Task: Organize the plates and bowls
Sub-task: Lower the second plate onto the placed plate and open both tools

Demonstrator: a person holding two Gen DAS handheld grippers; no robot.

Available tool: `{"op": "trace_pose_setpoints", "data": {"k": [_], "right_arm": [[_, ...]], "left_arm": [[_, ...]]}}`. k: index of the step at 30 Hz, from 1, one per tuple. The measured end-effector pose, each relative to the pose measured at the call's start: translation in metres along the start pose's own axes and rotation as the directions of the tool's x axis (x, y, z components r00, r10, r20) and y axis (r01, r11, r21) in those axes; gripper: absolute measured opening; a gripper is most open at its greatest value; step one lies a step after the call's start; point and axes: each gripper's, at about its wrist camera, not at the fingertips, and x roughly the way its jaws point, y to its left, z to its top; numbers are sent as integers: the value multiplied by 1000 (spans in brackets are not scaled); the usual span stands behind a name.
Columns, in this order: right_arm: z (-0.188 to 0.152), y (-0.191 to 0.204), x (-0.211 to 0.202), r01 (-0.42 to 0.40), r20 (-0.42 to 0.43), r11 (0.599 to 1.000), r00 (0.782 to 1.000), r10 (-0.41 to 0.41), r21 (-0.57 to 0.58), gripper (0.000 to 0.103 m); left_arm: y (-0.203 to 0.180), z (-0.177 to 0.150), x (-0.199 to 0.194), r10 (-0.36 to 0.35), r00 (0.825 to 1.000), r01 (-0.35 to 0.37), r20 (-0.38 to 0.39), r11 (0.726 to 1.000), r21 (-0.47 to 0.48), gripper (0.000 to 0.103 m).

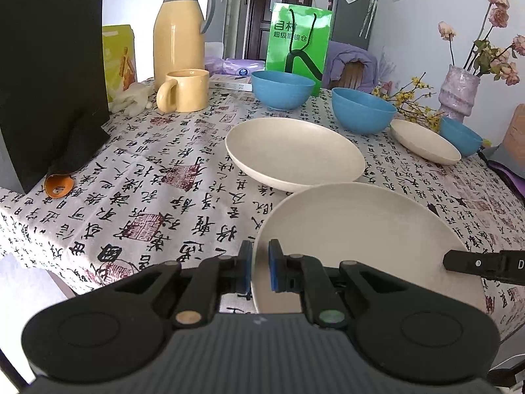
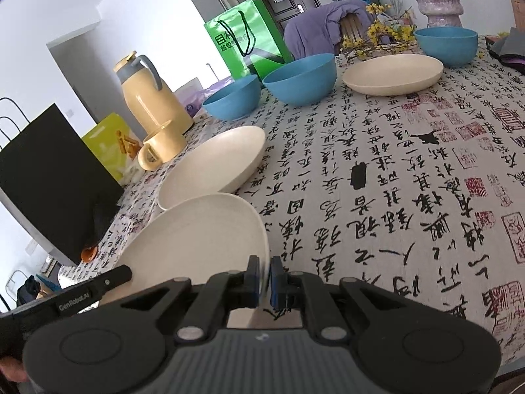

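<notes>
Both grippers pinch opposite rims of one cream plate, held just in front of a second cream plate on the calligraphy tablecloth.

The left gripper (image 1: 260, 269) is clamped on the near cream plate (image 1: 367, 249) at its left rim, and the right gripper (image 2: 265, 277) pinches the same plate's right rim. The plate looks light, rigid and matte, probably a plastic or fibre composite: unlikely to flex, but a thin-rim pinch could let it swivel, so taking opposite edges seems sound. The second cream plate (image 1: 295, 152) lies just beyond the held one; past that sit two blue bowls (image 1: 282, 88), with a third cream plate (image 1: 425, 144) and third blue bowl (image 1: 459, 136) off to its right. Only the left view shows the whole flower vase (image 1: 457, 93); only the right view shows the broad bare tablecloth (image 2: 410, 180) beside the held plate.
</notes>
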Motion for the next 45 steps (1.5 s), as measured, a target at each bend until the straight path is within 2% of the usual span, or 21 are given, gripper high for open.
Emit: {"op": "trace_pose_setpoints", "data": {"k": [10,20,30,36,42,45], "right_arm": [[33,5,26,-12,-4,1000,1000,12,-14,7],[89,19,75,8,14,998,1000,-7,-59,7],[141,27,137,33,21,997,999,-32,-71,7],[149,28,160,53,16,996,999,-52,-73,8],[147,21,168,47,-5,997,999,-47,-56,8],[144,23,169,51,-5,997,999,-52,-64,13]], "left_arm": [[10,27,22,-3,1000,3,1,999,-39,10],[19,77,68,18,1000,-17,21,999,-47,11],[31,128,132,40,999,-39,11,997,-63,11],[35,134,157,45,999,-46,-12,997,-61,11],[34,129,165,62,998,-62,-11,997,-37,11],[33,128,164,52,999,-52,-5,998,-32,11]]}}
